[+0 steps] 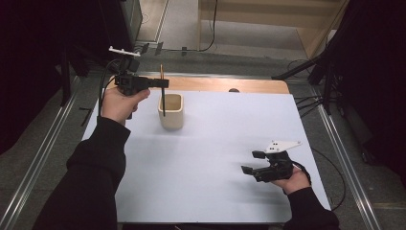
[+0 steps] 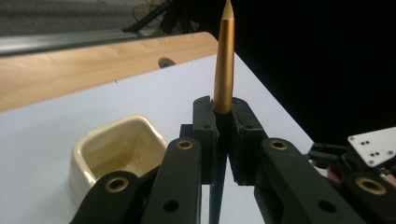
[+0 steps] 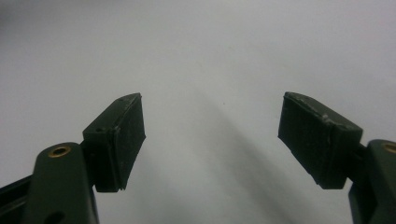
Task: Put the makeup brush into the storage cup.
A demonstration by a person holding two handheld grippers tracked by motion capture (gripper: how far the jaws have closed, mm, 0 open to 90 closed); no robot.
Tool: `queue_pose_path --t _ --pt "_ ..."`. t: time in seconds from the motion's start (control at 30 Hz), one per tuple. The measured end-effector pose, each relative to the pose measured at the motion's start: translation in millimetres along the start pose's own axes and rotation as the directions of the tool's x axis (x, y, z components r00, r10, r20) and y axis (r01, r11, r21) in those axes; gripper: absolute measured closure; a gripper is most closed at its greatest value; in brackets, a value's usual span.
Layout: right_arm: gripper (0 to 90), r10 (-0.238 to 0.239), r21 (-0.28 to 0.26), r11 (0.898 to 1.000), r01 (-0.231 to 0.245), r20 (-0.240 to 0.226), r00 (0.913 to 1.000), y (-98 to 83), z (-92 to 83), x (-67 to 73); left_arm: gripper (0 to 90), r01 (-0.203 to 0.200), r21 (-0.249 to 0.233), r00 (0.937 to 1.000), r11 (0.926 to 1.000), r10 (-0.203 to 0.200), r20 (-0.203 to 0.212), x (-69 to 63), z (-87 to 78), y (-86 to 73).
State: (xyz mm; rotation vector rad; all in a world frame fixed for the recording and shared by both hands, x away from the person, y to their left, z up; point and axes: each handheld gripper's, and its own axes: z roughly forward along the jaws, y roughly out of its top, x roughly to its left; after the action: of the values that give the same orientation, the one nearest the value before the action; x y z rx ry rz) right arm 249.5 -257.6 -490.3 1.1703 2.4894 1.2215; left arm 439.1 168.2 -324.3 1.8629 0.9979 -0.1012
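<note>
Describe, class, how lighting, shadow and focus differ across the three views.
High view: surroundings dark, white table sheet evenly lit, soft shadow beside the cream cup. Left gripper view: gold pen sharp against black background, with a mild sheen. Right gripper view: pads fairly sharp, sheet soft and grey with faint streaky shadows.

Cup on table, toward 11 o'clock from centre. Pen upright above cup, lower end inside it, clamped in left gripper at cup's 10 o'clock. Right gripper well apart, at cup's 4 o'clock, above table.
</note>
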Motion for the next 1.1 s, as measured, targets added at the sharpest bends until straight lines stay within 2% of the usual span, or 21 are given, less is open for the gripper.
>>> queue_pose_path --t 0.07,0.3,0.47,0.6,0.67,0.9,1.1 --pt "24.1 0.002 0.001 1.0 -0.002 -0.003 1.0 0.0 0.3 0.5 83.1 0.006 -0.009 1.0 0.9999 -0.006 0.005 2.1 0.6 2.9" --pt "24.1 0.005 0.002 1.0 -0.005 -0.002 1.0 0.2 0.5 0.8 83.1 0.0 -0.004 0.9994 1.0 -0.001 -0.034 7.9 7.6 14.0" --pt "24.1 0.005 0.003 1.0 -0.005 -0.001 1.0 0.3 0.7 0.8 83.1 0.004 -0.011 0.9991 0.9999 -0.004 -0.041 13.4 11.2 20.4" --pt "24.1 0.0 0.002 1.0 0.0 -0.002 1.0 0.1 0.0 0.6 83.1 0.005 -0.007 0.9972 1.0 -0.005 -0.075 18.2 17.8 22.3" --pt "24.1 0.002 0.002 1.0 -0.002 -0.003 1.0 0.1 0.1 0.5 83.1 0.003 -0.018 0.9969 0.9998 -0.004 -0.078 19.2 19.6 22.6" --pt "24.1 0.004 0.003 1.0 -0.004 -0.004 1.0 0.1 0.3 0.9 83.1 -0.028 -0.048 0.9929 0.9985 0.022 -0.117 21.2 24.3 23.0" --pt "24.1 0.004 0.004 1.0 -0.004 -0.004 1.0 0.2 0.5 1.0 83.1 -0.076 -0.085 0.9878 0.9935 0.063 -0.142 18.4 26.8 21.9"
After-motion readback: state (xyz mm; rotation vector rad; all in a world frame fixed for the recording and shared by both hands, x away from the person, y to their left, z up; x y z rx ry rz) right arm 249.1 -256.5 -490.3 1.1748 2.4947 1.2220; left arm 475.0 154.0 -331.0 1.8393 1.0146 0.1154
